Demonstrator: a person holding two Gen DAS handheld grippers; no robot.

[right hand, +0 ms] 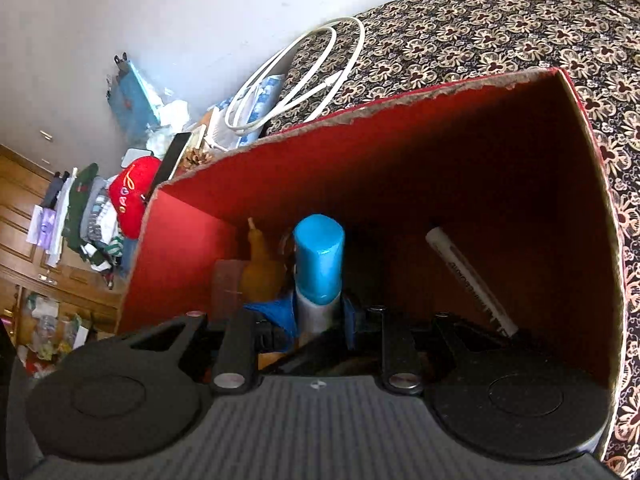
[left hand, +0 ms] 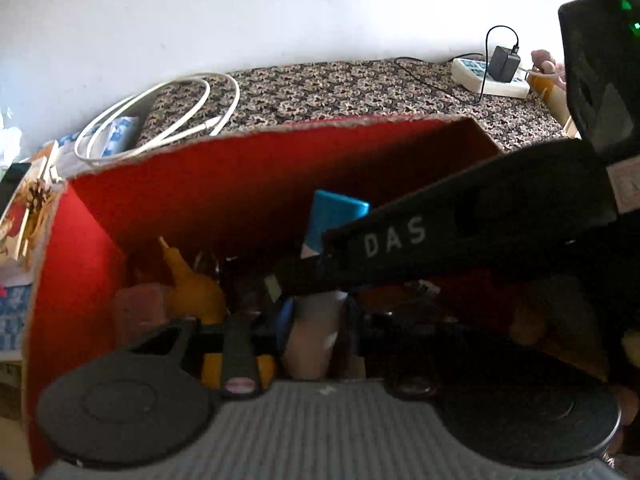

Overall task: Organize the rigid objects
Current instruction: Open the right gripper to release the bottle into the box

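Looks like the sorting step inside the red box (right hand: 400, 184), with both grippers reaching down among its contents. Stands upright near the middle of the box: the blue-capped can (right hand: 320, 248), with a yellow bulb (right hand: 260, 268) toward the box's left wall and a white marker (right hand: 468, 276) leaning toward its right wall. Frames the can's lower body closely on both sides, the right gripper (right hand: 318, 340), jaws narrow; cannot tell whether the pads press. Sits low in the box too, the left gripper (left hand: 316, 344), its far finger lost in shadow; cannot tell how its jaws stand. Calls next for a confirmed hold on the can, then a straight lift clear of the bulb and marker.
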